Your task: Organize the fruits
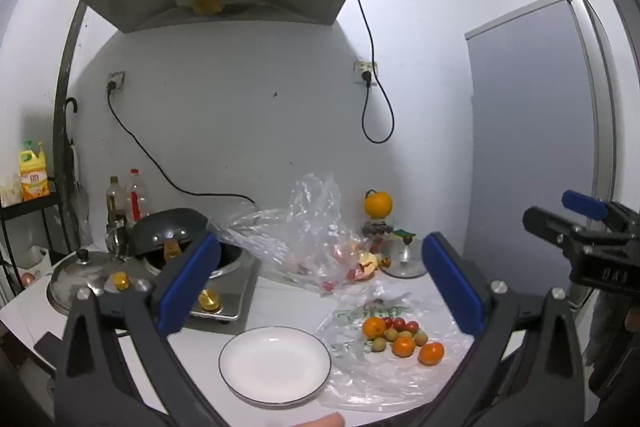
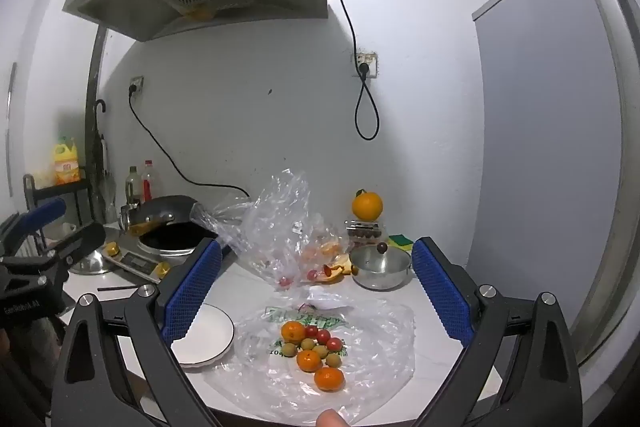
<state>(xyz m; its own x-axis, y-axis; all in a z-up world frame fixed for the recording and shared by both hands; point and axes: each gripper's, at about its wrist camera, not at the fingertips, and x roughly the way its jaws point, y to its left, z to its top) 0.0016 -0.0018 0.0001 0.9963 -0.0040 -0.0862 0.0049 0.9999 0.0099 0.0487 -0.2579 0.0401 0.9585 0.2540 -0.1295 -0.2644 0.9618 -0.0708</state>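
Both grippers, left gripper point(image 1: 320, 283) and right gripper point(image 2: 316, 287), hang spread wide with nothing between the pads, above the white worktop point(image 2: 256, 279). We're pre-pick: small orange, red and green-brown fruits point(image 2: 314, 351) sit heaped on the flat clear plastic bag point(image 2: 376, 347), just beside the empty white round plate point(image 1: 276, 365). Next we'd drop onto one mandarin and close gently; the film may snag.

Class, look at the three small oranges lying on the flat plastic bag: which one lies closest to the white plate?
The small orange at the pile's far left, beside the red tomatoes; the other two lie farther right, away from the white plate.
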